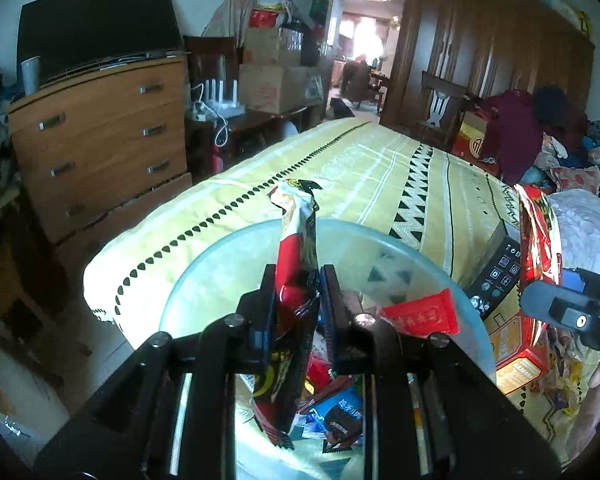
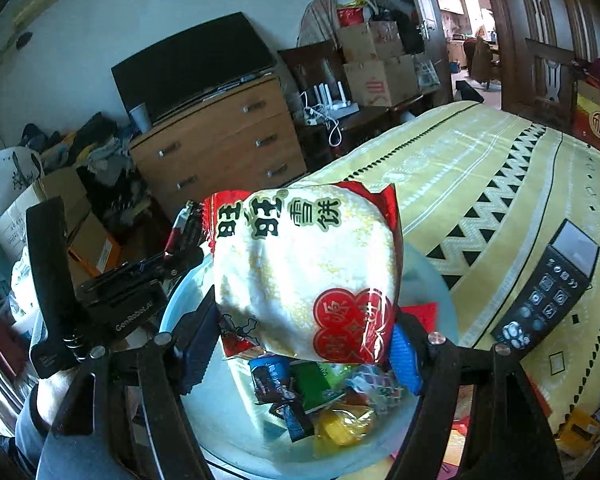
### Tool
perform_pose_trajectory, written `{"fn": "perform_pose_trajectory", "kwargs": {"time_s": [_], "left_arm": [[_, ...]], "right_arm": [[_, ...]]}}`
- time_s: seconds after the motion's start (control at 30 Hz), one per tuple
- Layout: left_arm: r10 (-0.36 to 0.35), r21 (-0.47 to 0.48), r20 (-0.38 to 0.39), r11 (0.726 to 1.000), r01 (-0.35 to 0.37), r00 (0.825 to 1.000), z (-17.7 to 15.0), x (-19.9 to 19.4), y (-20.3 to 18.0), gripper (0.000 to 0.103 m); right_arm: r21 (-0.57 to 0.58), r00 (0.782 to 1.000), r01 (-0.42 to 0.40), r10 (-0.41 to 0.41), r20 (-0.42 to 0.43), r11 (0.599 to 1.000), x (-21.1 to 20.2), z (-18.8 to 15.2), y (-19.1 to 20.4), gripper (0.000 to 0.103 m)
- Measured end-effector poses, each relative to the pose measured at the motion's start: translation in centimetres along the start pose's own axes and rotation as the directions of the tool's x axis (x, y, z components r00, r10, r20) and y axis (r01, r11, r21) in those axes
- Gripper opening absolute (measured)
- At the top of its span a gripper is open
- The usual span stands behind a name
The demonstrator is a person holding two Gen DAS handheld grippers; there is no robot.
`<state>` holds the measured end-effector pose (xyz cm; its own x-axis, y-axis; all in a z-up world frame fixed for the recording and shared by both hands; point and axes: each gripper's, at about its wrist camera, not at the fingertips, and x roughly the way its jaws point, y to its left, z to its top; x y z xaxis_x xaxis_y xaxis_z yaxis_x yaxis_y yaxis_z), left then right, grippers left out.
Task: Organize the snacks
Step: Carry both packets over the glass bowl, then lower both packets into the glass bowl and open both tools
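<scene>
The left claw (image 1: 298, 304) is clamped on a slim red-and-white snack packet (image 1: 296, 240), kept upright above the translucent basin (image 1: 204, 280) for dropping in. The right claw (image 2: 304, 344) is closed on a puffy white rice-cracker bag (image 2: 304, 268), over the same basin on the bed (image 2: 480, 168), where small wrapped snacks (image 2: 320, 396) are already gathered.

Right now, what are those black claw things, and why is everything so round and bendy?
Those are grippers, two-finger tongs that a person holds, one in each hand. Each has a little wide-eye camera looking along its fingers, which bends the picture. In the left camera's view, the left gripper pinches a thin snack packet. In the right camera's view, the right gripper squeezes a puffy rice cracker bag. Both hang over a pale blue bowl already full of small snacks. The bowl sits on a bed with a yellow patterned cover, beside a black remote.
</scene>
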<state>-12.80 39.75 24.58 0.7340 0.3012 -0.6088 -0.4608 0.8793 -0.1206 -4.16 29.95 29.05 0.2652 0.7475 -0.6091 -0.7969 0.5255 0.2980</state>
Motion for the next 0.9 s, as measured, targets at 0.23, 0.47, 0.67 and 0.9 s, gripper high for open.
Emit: {"fn": "perform_pose_trajectory", "kwargs": {"time_s": [0.23,0.47,0.67,0.9], "left_arm": [[-0.016,-0.001,-0.006,1.0,0.016,1.0,-0.14,-0.09,0.24,0.021],[-0.013,0.0,-0.008,1.0,0.013,1.0,-0.09,-0.03,0.36,0.021],[-0.016,-0.002,-0.008,1.0,0.016,1.0,-0.14,-0.03,0.41,0.021],[-0.02,0.0,-0.006,1.0,0.02,1.0,-0.24,-0.1,0.47,0.021]], "right_arm": [[0.002,1.0,0.008,-0.008,-0.008,1.0,0.24,0.04,-0.35,0.077],[-0.003,1.0,0.004,-0.004,-0.015,1.0,0.42,-0.17,-0.41,0.077],[-0.004,1.0,0.003,-0.003,-0.015,1.0,0.38,-0.19,-0.32,0.077],[-0.008,1.0,0.002,-0.002,-0.016,1.0,0.51,-0.33,-0.16,0.077]]}}
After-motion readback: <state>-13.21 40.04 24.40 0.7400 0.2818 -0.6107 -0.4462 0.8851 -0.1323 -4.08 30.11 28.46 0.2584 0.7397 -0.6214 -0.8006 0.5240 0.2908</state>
